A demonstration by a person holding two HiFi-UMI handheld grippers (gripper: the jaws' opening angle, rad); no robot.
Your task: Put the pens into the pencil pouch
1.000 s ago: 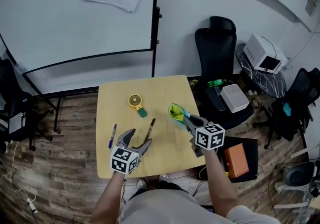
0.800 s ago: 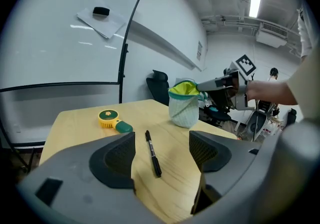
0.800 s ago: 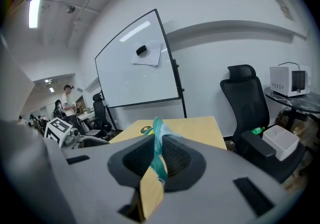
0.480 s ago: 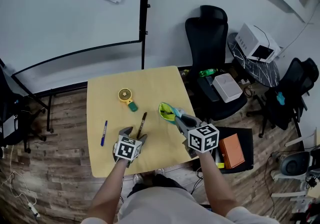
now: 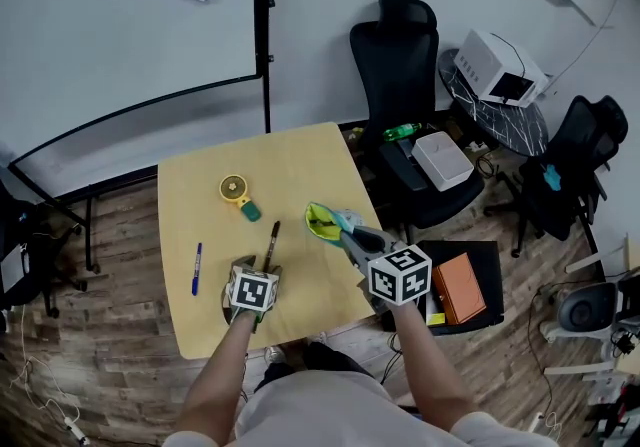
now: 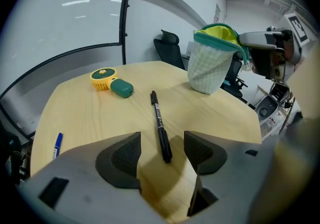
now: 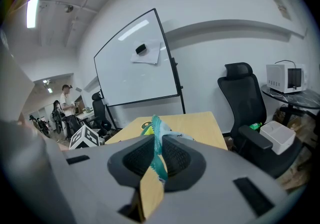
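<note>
My left gripper: jaws apart, straddling near end of black pen, pads not touching it. Pen flat on table, long axis running straight away from me, far tip toward yellow fan.

My right gripper: clamped on teal rim of pencil pouch, which is upright with mouth open upward, right of pen.

Blue pen lies at left, apart.

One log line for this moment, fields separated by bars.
left gripper: open around black pen | right gripper: shut on pencil pouch | blue pen: on table
</note>
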